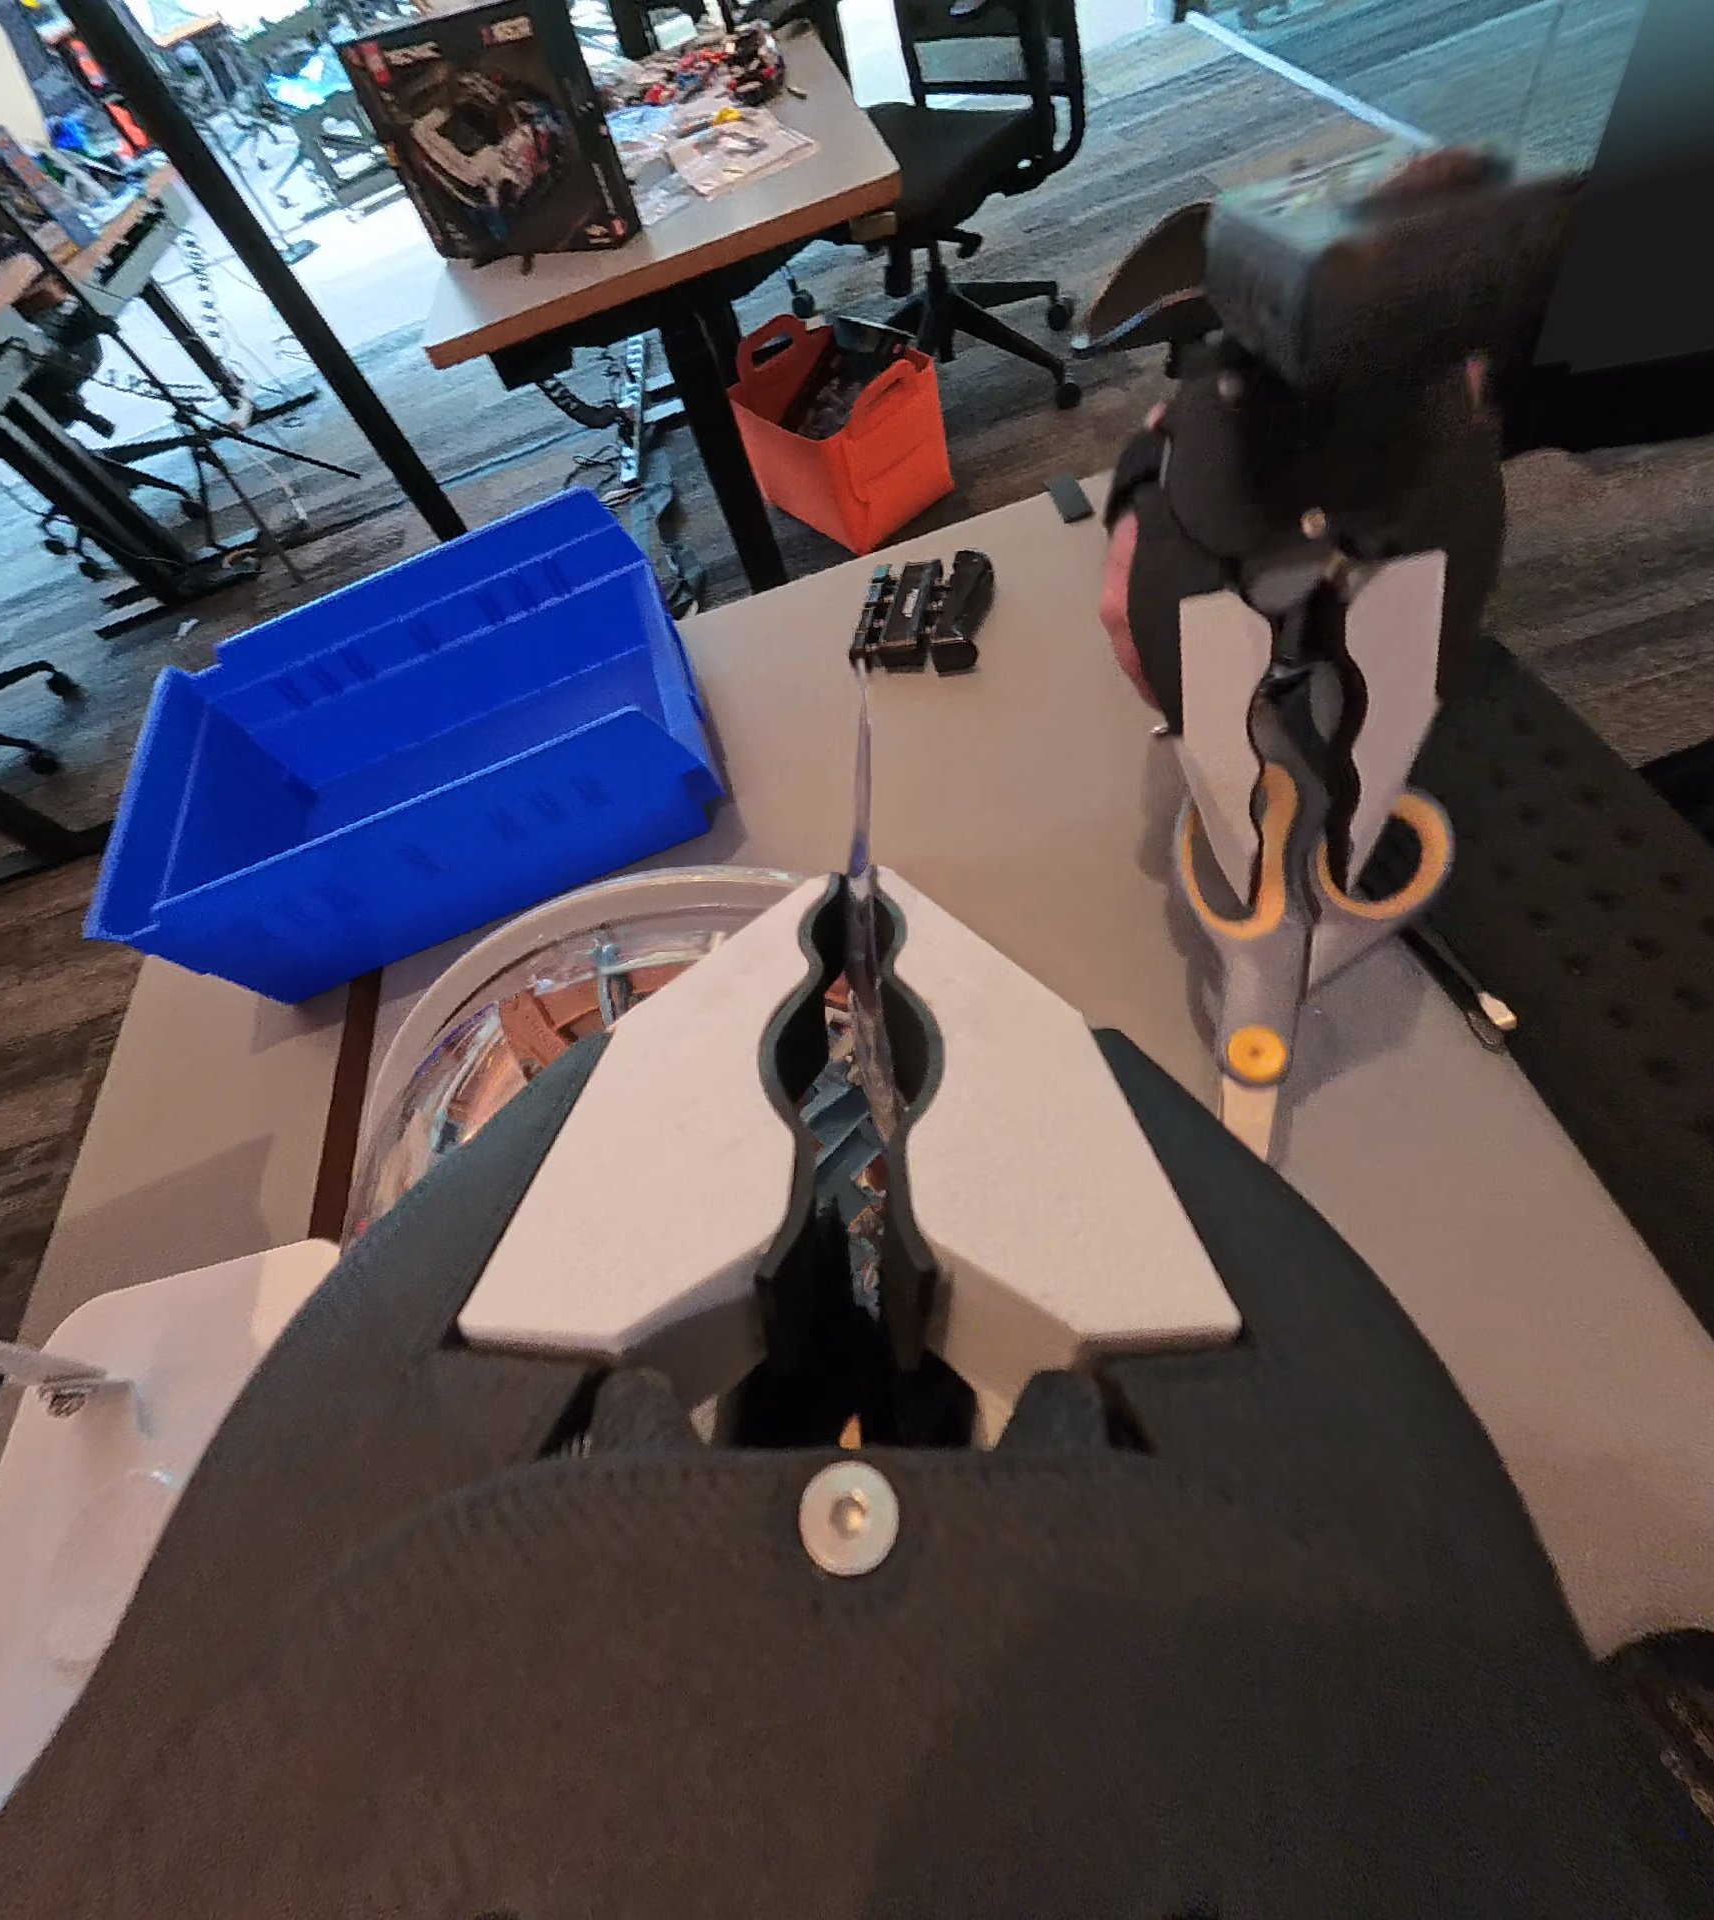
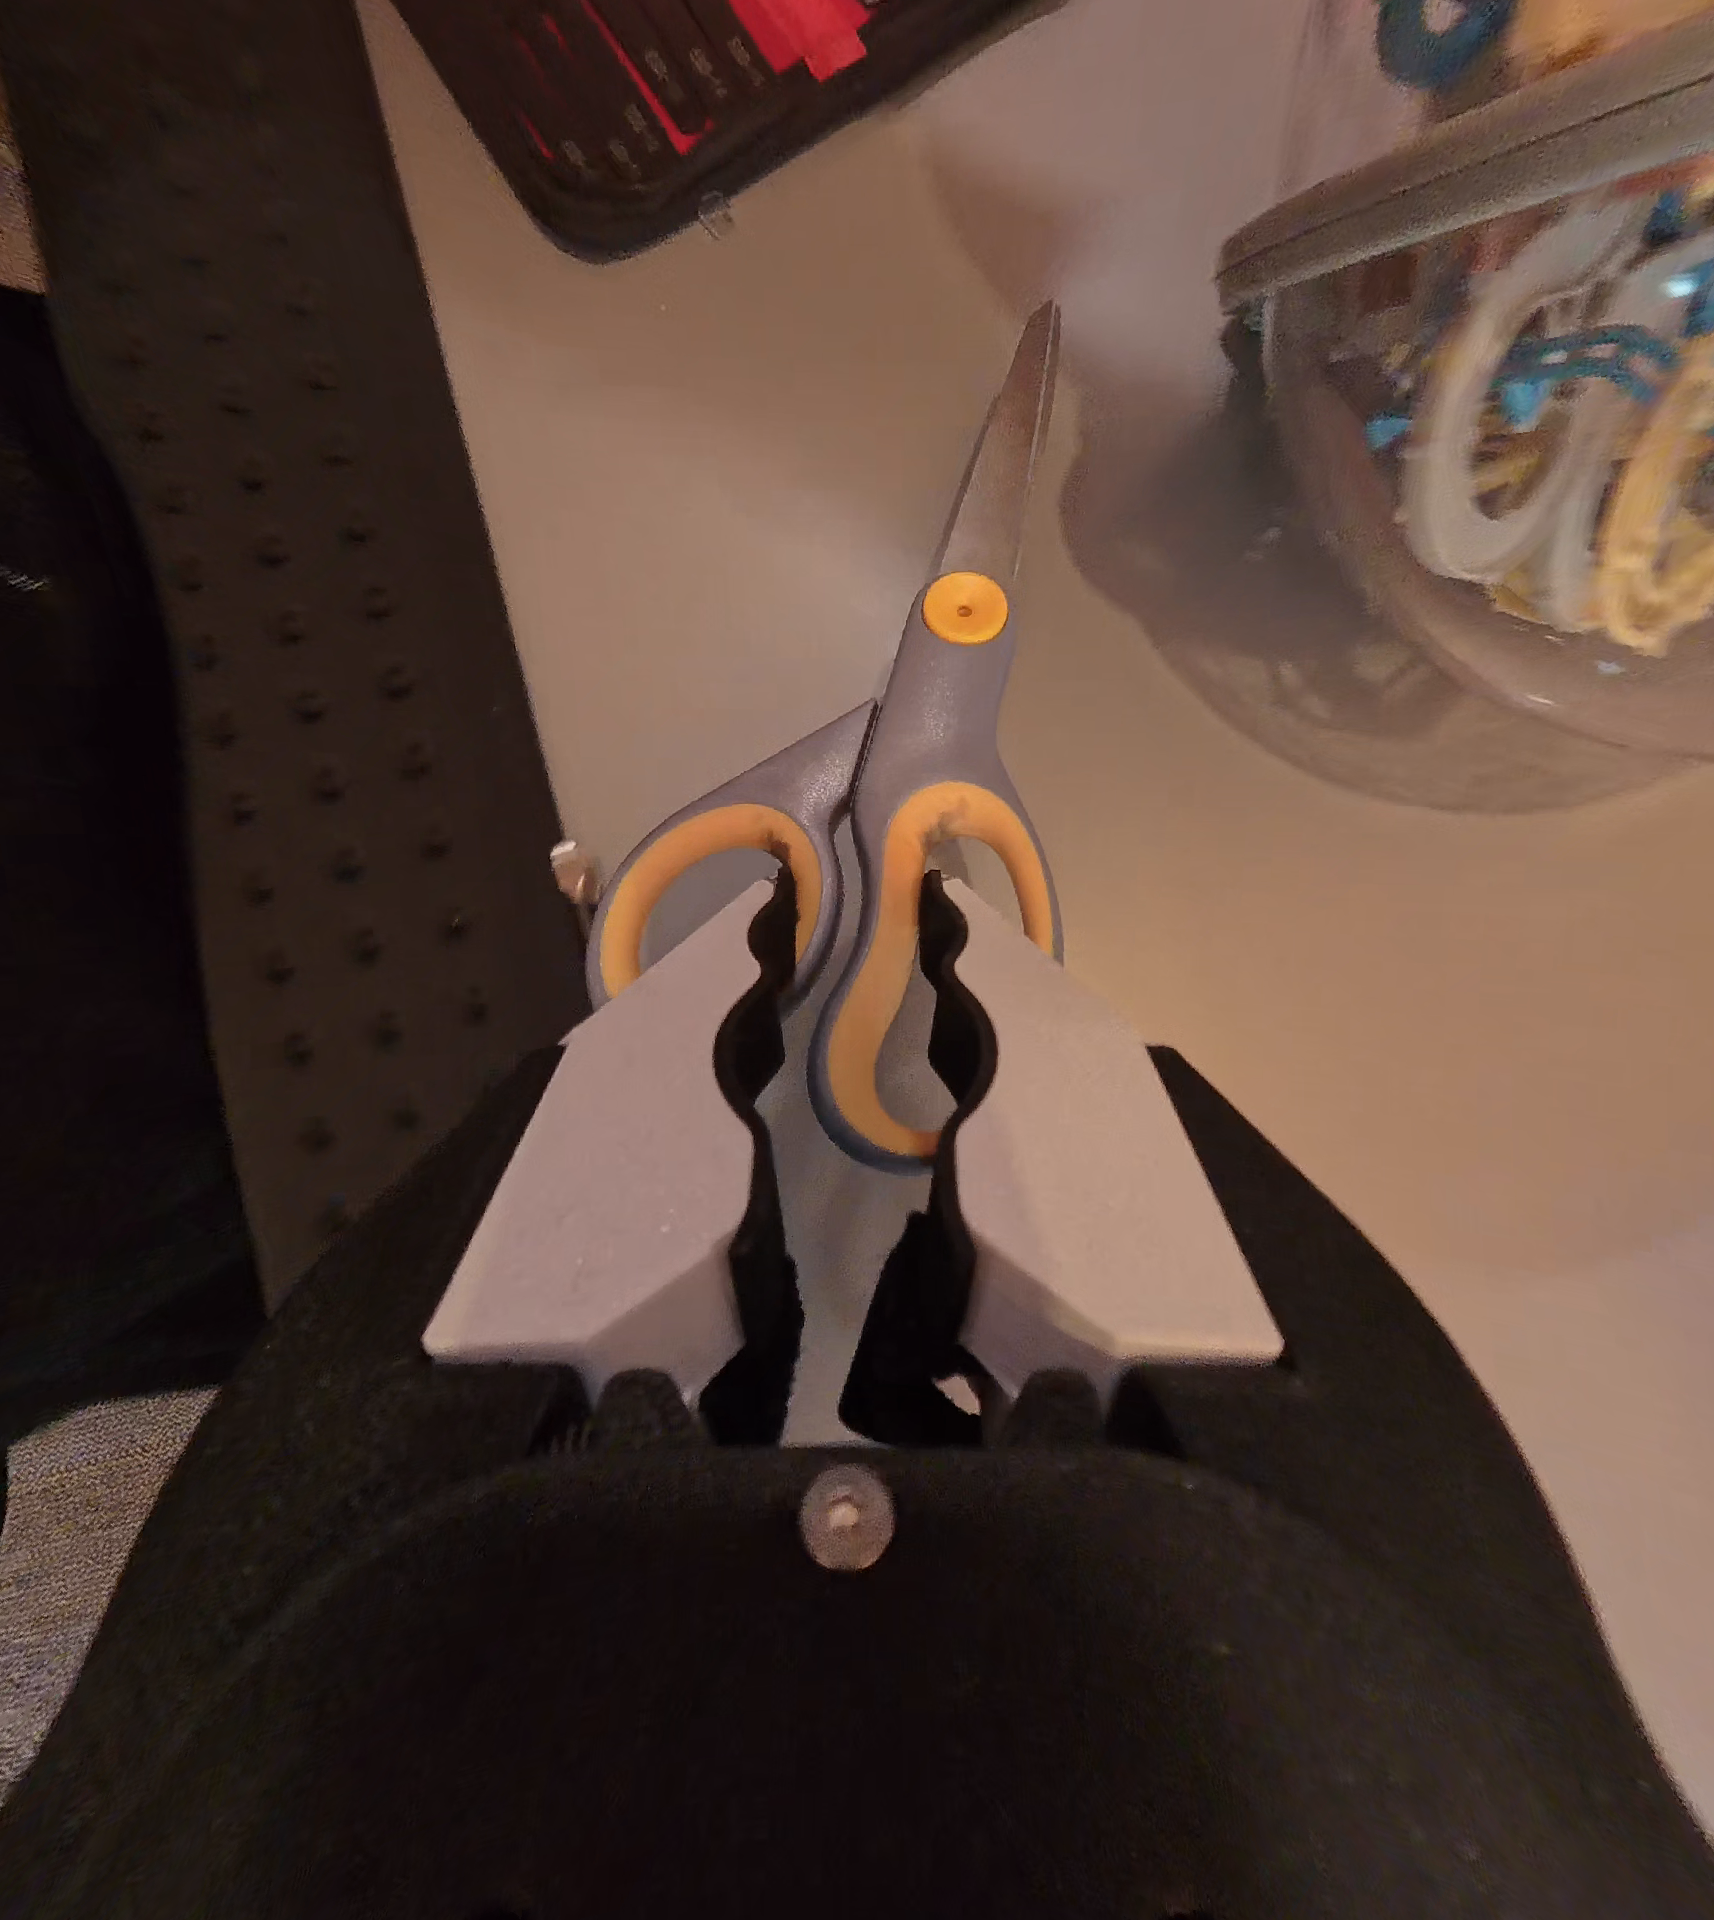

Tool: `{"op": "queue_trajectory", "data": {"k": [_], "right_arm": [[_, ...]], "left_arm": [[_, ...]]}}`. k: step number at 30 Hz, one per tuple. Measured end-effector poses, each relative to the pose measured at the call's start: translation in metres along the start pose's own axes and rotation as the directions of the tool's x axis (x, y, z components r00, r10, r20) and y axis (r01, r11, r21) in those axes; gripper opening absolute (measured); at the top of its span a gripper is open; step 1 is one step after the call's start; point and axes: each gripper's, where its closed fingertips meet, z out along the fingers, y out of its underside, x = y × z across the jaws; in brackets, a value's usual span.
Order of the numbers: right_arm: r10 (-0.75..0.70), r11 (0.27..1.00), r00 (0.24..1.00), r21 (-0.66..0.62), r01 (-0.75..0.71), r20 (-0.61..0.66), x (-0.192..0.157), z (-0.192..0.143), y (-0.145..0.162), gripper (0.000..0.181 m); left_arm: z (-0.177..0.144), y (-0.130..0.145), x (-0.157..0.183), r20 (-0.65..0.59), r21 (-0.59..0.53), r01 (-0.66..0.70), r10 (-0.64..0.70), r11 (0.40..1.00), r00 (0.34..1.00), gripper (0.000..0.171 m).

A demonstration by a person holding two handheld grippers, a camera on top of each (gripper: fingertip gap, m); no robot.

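Note:
My right gripper (image 2: 855, 883) points down at grey and orange scissors (image 2: 946, 717) lying on the pale table (image 2: 728, 436). One fingertip sits in each handle loop, and the inner handle bars are pinched between the fingers. The blades are closed and point away. The left wrist view shows the same gripper (image 1: 1294, 862) and scissors (image 1: 1248, 1039) at the right. My left gripper (image 1: 858, 883) is shut on a thin clear strip (image 1: 861, 790), seen edge-on. It hovers over a clear round container (image 1: 520, 987). In the right wrist view the container (image 2: 1559, 520) holds blue and yellow cords.
A blue plastic bin (image 1: 417, 748) stands at the table's far left. A small black device (image 1: 920, 613) lies at the far edge. A black dotted mat (image 1: 1611, 935) runs along the right side. A black case (image 2: 687, 104) lies beyond the scissors. An orange bag (image 1: 842, 447) sits on the floor. Left tips to right tips: about 20 cm.

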Motion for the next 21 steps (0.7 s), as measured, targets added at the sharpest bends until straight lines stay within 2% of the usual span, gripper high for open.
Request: {"op": "queue_trajectory", "data": {"k": [6,10,15,21], "right_arm": [[-0.034,0.999,0.999,-0.013,0.034,-0.02,-0.016,-0.062,0.026,0.021],[-0.059,0.998,0.995,-0.023,0.058,-0.079,-0.024,-0.096,0.035,0.021],[-0.12,0.991,0.977,-0.089,0.105,-0.178,-0.014,-0.139,0.041,0.021],[-0.219,0.97,0.954,-0.155,0.19,-0.203,0.002,-0.179,0.031,0.021]], "left_arm": [[0.016,-0.001,0.034,-0.196,-0.045,-0.039,0.029,0.998,0.98,0.0],[0.029,-0.002,0.051,-0.278,-0.095,-0.112,0.082,0.989,0.957,0.0],[0.041,-0.007,0.061,-0.375,-0.149,-0.154,0.088,0.977,0.923,0.0],[0.053,-0.008,0.074,-0.483,-0.228,-0.203,0.07,0.952,0.873,0.0]]}}
